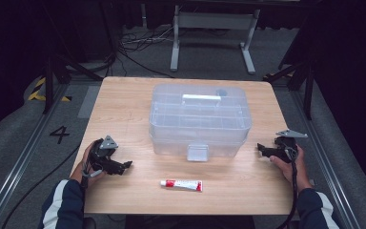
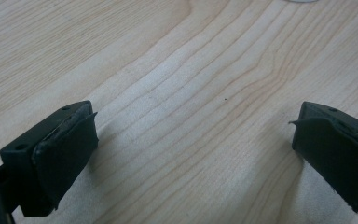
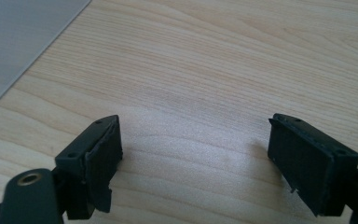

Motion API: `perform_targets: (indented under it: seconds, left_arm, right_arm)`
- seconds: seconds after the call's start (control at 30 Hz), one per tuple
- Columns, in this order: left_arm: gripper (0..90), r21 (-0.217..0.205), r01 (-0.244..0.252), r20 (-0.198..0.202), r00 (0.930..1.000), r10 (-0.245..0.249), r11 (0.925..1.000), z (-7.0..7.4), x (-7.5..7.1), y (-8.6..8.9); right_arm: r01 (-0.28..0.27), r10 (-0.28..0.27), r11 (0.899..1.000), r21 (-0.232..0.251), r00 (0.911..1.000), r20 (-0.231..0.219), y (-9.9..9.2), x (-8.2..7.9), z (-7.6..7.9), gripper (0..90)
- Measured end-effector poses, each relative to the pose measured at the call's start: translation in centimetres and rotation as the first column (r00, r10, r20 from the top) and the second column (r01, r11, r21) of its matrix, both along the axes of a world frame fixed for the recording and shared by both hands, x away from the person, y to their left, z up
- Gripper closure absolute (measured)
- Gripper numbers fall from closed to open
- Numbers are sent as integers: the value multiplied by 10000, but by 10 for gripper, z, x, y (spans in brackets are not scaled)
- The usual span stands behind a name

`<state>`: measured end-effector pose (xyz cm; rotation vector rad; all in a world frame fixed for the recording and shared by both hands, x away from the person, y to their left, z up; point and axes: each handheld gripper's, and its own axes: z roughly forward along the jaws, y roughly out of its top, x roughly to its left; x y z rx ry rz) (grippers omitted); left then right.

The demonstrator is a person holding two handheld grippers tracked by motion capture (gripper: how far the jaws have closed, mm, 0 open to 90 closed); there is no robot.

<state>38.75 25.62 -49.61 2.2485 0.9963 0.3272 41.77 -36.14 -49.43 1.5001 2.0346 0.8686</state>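
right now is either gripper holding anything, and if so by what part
Nothing is held: the left gripper and the right gripper both stand open over bare table.

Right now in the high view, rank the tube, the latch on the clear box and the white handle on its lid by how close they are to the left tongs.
From the left tongs, open and resting on the table:
1. Tube, just right of them, near the front edge.
2. Latch, farther right, on the clear box's front wall.
3. White handle, farthest, up on the lid toward the back.

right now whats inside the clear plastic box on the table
Through the closed lid of the clear plastic box an inner tray with dividers shows, apparently empty. The space beneath that tray is too hazy to tell.
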Motion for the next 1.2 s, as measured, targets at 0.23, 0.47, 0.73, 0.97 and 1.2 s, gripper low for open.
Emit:
perform_targets:
  seconds: [0.23, 0.47, 0.73, 0.97, 1.2]
  left_arm:
    - [0, -43, 100, -12, 9999, -100, 9999, 0, 2, 1]
    - [1, -58, 365, -15, 9993, -365, 9993, -1, 5, 3]
    - [3, -65, 254, -2, 9997, -254, 9997, -1, 4, 2]
    - [3, -80, 225, -24, 9997, -226, 9997, -1, 4, 2]
    - [2, -64, 279, -24, 9996, -279, 9996, 0, 6, 2]
  right_arm:
    - [-5, 5, 10000, -3, 10000, 7, 0, 0, 0, 180]
    - [-206, 206, 9998, -12, 9998, -26, -2, -1, 0, 180]
    - [-533, 532, 9986, -47, 9984, -196, -5, -3, 2, 166]
    - [-484, 492, 9966, 663, 9987, -100, -5, -11, 13, 251]
    - [-1314, 1283, 9895, 607, 9903, 533, 7, -34, 42, 318]
